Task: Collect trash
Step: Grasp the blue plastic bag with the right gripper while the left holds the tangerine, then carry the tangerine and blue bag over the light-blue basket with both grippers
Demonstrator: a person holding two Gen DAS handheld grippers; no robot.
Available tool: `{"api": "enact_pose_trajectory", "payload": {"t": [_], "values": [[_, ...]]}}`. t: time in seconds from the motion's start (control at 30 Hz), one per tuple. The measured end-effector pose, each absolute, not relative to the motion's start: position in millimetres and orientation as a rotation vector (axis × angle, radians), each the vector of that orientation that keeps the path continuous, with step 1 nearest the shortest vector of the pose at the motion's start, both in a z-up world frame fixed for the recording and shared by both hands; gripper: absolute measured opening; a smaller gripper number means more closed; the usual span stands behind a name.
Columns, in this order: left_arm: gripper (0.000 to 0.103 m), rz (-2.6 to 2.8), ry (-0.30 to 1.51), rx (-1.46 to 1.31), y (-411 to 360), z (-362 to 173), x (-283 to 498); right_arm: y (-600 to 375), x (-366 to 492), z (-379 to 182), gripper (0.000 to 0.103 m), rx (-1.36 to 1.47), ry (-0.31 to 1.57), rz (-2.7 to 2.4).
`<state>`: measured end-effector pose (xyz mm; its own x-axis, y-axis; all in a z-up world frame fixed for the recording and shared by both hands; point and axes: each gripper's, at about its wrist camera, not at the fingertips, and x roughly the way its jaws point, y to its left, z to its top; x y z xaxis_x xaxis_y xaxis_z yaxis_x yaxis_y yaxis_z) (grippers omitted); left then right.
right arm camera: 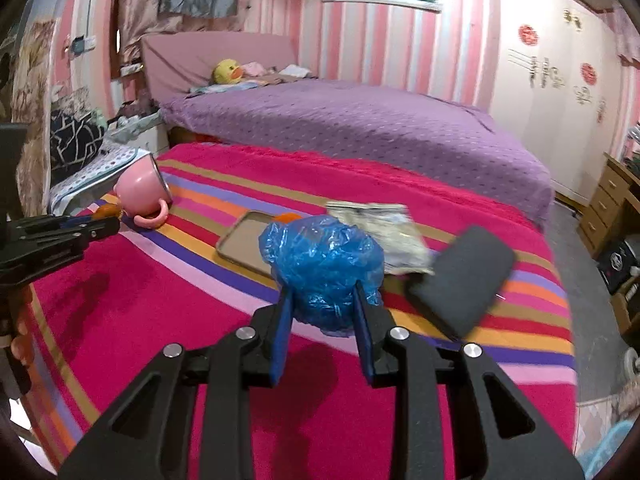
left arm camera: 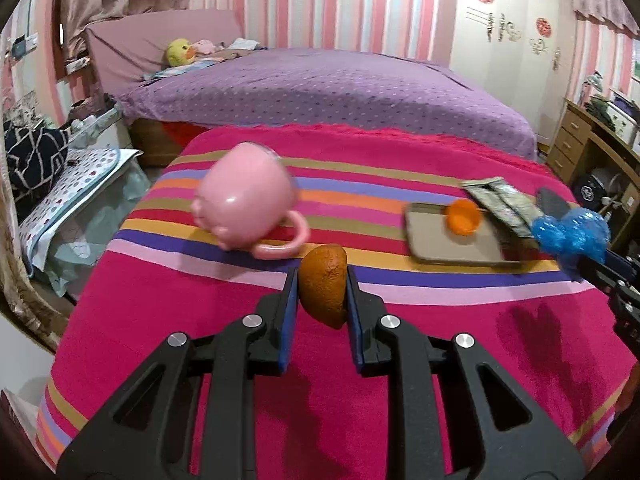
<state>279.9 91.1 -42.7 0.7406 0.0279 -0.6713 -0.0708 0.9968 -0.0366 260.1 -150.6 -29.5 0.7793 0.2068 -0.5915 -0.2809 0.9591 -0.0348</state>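
My left gripper [left arm camera: 322, 280] is shut on a brown-orange piece of fruit peel [left arm camera: 324, 290], held above the striped blanket [left arm camera: 420, 320]. My right gripper [right arm camera: 323, 294] is shut on a crumpled blue plastic bag [right arm camera: 322, 264]; in the left wrist view that bag [left arm camera: 570, 236] shows at the far right. A second orange peel piece [left arm camera: 464, 216] lies on a flat tan phone case [left arm camera: 440, 240]. A silvery wrapper [right arm camera: 380, 232] lies beyond the bag. In the right wrist view the left gripper [right arm camera: 108, 226] appears at the left edge with the peel.
A pink mug [left arm camera: 248, 196] lies on its side on the blanket's left part. A dark flat phone-like slab [right arm camera: 462, 276] lies right of the bag. A purple bed [left arm camera: 340, 92] stands behind, wooden drawers [right arm camera: 608, 204] at right, cluttered furniture [left arm camera: 60, 184] at left.
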Motion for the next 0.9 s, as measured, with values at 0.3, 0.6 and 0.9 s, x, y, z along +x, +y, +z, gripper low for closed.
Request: {"api": "enact_pose_trajectory", "payload": {"t": [0.3, 0.6, 0.9], "values": [[0.021, -0.013, 0.697, -0.048, 49.7, -23.9, 260.8, -211.2, 195.3, -1.1, 0.029, -0.109, 0.602, 0.210], [0.021, -0.035, 0.702, -0.028, 21.7, -25.3, 246.4, -249.2, 139.8, 6.5, 0.029, -0.121, 0.604, 0.188], [0.021, -0.095, 0.661, -0.014, -13.3, -22.9, 212.7, -305.7, 107.8, -12.1, 0.029, -0.103, 0.647, 0.131]]}}
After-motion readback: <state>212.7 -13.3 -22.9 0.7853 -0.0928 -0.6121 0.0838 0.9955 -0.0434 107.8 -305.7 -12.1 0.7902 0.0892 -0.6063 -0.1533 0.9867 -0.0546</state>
